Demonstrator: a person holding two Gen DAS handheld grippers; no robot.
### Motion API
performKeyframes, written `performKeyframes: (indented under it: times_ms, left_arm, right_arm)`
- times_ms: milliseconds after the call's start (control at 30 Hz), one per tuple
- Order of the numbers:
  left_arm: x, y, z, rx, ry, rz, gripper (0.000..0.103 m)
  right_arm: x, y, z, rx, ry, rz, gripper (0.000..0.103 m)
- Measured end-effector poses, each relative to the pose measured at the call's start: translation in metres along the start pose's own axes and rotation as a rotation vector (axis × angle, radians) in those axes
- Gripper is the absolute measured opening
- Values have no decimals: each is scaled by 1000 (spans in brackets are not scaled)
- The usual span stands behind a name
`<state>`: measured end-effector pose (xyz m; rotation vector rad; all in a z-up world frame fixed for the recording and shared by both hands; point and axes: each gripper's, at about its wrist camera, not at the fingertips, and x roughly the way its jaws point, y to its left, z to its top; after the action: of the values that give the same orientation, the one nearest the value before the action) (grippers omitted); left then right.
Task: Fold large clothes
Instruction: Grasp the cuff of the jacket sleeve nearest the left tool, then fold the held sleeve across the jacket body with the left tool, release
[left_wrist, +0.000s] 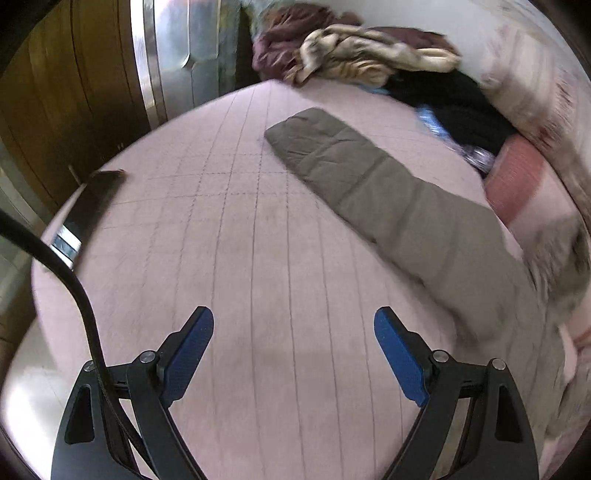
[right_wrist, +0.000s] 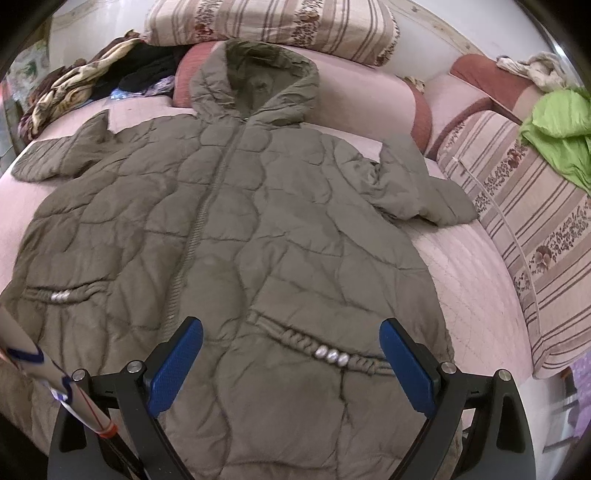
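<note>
The bed, covered in a pink quilted spread, is taking up most of both views. The olive quilted jacket is lying flat on it, front side up, zipper closed and running down the middle, with the hood pointing toward the headboard end and resting against a red-edged pink cushion. One sleeve is stretching out flat to the side nearest the heap of clothes, while the other sleeve is lying bunched and folded back beside the body. In the left wrist view only the outstretched sleeve is showing clearly, running diagonally across the bare spread, and the far right of that view is blurred.

A striped floral bolster is lying along the bed's edge, with a bright green cloth draped on its far end. A second striped pillow is sitting behind the hood. A heap of brown, tan and black clothes is piled at the far corner. A dark phone-like slab is resting at the edge of the spread.

The right gripper is hovering over the jacket's lower hem, near a pocket trimmed with three shiny studs; its blue fingers are spread wide and holding nothing. The left gripper is hanging above bare bedspread, well apart from the sleeve, its fingers likewise wide open and empty.
</note>
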<state>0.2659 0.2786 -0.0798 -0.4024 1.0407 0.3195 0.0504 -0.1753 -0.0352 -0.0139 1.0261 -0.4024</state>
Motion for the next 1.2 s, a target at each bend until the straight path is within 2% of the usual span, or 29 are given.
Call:
performKeyframes:
  times_ms: [100,167,300,367,533,633,667,700,733,767,800,833,933,1033,1200]
  left_arm:
    - [33,11,28,-64,45,-39,68]
    - [57,19,48,-128,74,-89,64]
    - [98,29,75,-280,115,-227,64]
    - [106,30,85,-339,90,-268,64]
    - [130,19,109,-383,88,-408,66]
    - [139,10,116,-393,69,-412,74]
    - [140,4,118,-385,64,-389,74]
    - [139,-4,120,-354,64,-348,70]
    - [139,-6,124,-326,63,-307,48]
    - [137,-14,125,-274,70,-218,33]
    - [134,-21,125,-230,78,-166,16]
    - [130,-25,124,-213,76,-164,10]
    - [103,-39,122,-177,46,-180,8]
    - [63,-62,117,-112,8,-241,7]
    - [-21,-131,84,81,-53,-380,7]
  right_arm:
    - [12,-7,3,26,15,-18,98]
    - [20,-10,5,38,28,-31,98]
    - [35,-14,10,45,54,-56,98]
    - [42,-15,13,45,62,-70,98]
    - [56,-16,16,50,83,-90,98]
    - [60,-14,17,45,82,-97,98]
    - [61,-12,17,41,80,-100,98]
    - [61,-12,18,37,77,-103,98]
    - [61,-11,18,34,77,-104,98]
    - [61,-11,18,31,76,-104,98]
    - [61,-11,18,30,74,-103,98]
    - [59,-12,18,30,71,-101,98]
    - [54,-18,17,41,58,-102,97]
    - [43,-27,14,68,37,-88,96]
    - [23,-42,7,102,-3,-69,96]
